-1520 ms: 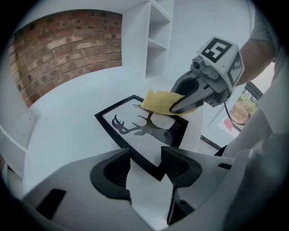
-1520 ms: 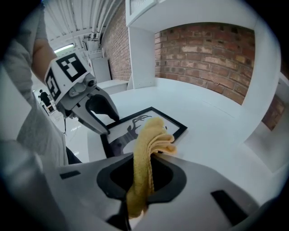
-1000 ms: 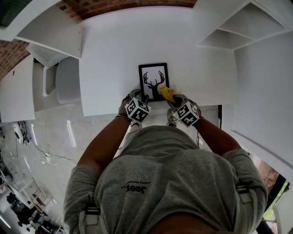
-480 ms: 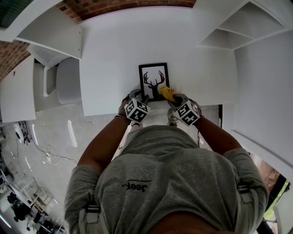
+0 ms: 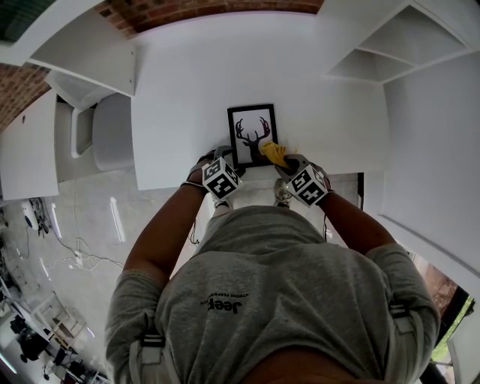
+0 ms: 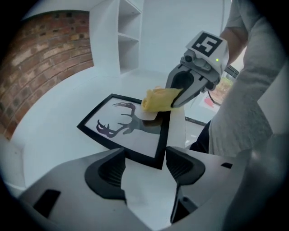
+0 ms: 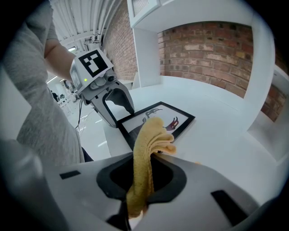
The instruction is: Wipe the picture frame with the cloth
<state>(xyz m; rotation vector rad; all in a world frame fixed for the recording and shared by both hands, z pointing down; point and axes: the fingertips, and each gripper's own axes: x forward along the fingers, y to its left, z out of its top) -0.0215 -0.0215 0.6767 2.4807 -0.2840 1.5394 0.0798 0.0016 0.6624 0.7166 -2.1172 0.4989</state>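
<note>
so the right tongs [image 7: 143, 173] are pinching the yellow cloth [image 5: 273, 154] onto the picture frame [image 5: 252, 135] lying flat by the table [image 5: 180, 90] edge nearest the person, and the left tongs [image 6: 144, 164] have just been spreading, frame corner between them, not squeezed

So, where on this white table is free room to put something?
Bare white tabletop lies left of the black-framed deer picture, right of it toward the white shelves, and beyond it toward the brick wall. Crowded: the near edge, at the yellow cloth.
</note>
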